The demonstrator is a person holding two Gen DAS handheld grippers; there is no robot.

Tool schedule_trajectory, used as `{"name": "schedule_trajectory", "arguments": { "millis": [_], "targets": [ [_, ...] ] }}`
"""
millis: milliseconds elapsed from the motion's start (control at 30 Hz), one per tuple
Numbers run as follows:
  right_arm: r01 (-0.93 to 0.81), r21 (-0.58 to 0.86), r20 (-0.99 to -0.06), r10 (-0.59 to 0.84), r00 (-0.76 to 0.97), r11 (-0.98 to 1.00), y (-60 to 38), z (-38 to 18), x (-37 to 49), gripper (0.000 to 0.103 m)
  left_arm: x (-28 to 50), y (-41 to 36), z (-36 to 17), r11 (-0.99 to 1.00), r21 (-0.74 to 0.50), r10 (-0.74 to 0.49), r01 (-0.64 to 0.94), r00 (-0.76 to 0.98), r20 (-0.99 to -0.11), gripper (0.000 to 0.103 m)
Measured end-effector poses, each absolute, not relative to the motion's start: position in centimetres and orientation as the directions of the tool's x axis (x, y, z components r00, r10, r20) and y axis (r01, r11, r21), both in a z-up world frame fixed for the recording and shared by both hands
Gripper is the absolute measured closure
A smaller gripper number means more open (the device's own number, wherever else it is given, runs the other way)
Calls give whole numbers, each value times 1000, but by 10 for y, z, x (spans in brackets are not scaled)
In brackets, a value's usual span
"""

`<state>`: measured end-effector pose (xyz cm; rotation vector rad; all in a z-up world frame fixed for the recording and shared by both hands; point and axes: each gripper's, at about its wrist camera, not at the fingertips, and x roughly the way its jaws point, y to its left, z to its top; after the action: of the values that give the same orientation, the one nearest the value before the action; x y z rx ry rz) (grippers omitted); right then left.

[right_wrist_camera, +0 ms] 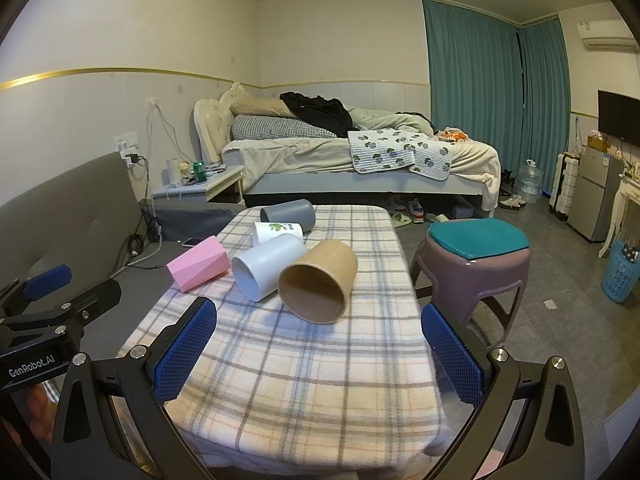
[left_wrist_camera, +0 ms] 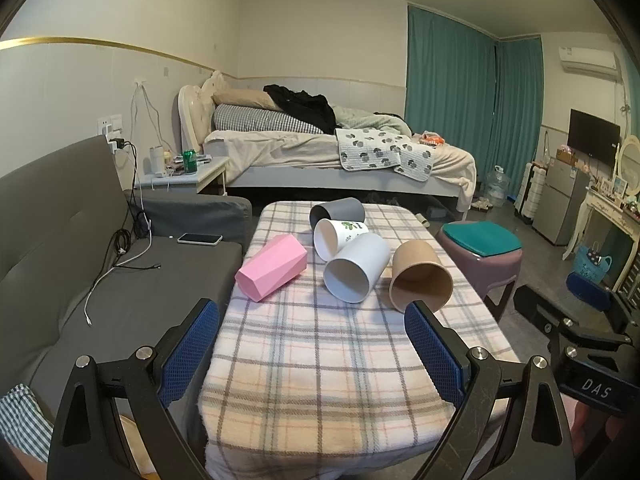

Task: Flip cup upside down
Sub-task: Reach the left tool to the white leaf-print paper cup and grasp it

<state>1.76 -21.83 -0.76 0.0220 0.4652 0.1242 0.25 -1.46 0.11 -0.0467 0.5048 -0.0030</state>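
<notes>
Several cups lie on their sides on a plaid-covered table (left_wrist_camera: 320,360) (right_wrist_camera: 304,380): a pink faceted cup (left_wrist_camera: 272,268) (right_wrist_camera: 199,264), a white cup (left_wrist_camera: 357,267) (right_wrist_camera: 267,266), a brown cup (left_wrist_camera: 420,274) (right_wrist_camera: 318,286), a white cup with a green plant print (left_wrist_camera: 340,236) (right_wrist_camera: 278,232) and a grey cup (left_wrist_camera: 338,212) (right_wrist_camera: 289,213). My left gripper (left_wrist_camera: 312,320) is open and empty, held short of the cups. My right gripper (right_wrist_camera: 320,320) is open and empty, just short of the brown cup.
A grey sofa (left_wrist_camera: 80,240) with a phone (left_wrist_camera: 199,238) and cables lies left of the table. A purple stool with a teal cushion (right_wrist_camera: 476,256) stands to the right. A bed (left_wrist_camera: 320,148) is behind. A blue basket (right_wrist_camera: 624,276) sits on the floor far right.
</notes>
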Motion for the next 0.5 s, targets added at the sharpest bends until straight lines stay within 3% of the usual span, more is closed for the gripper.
{"name": "schedule_trajectory", "arguments": {
  "millis": [300,500],
  "targets": [
    [-112,70,-450,132,883,991,-231,9,32,0,36,-12,18,999,-35,-7,-12,863,-505,6],
    [-135,49,-468,142,872,990,-232,16,69,0,93,-11,33,999,41,13,10,851,-525,6]
  ]
}}
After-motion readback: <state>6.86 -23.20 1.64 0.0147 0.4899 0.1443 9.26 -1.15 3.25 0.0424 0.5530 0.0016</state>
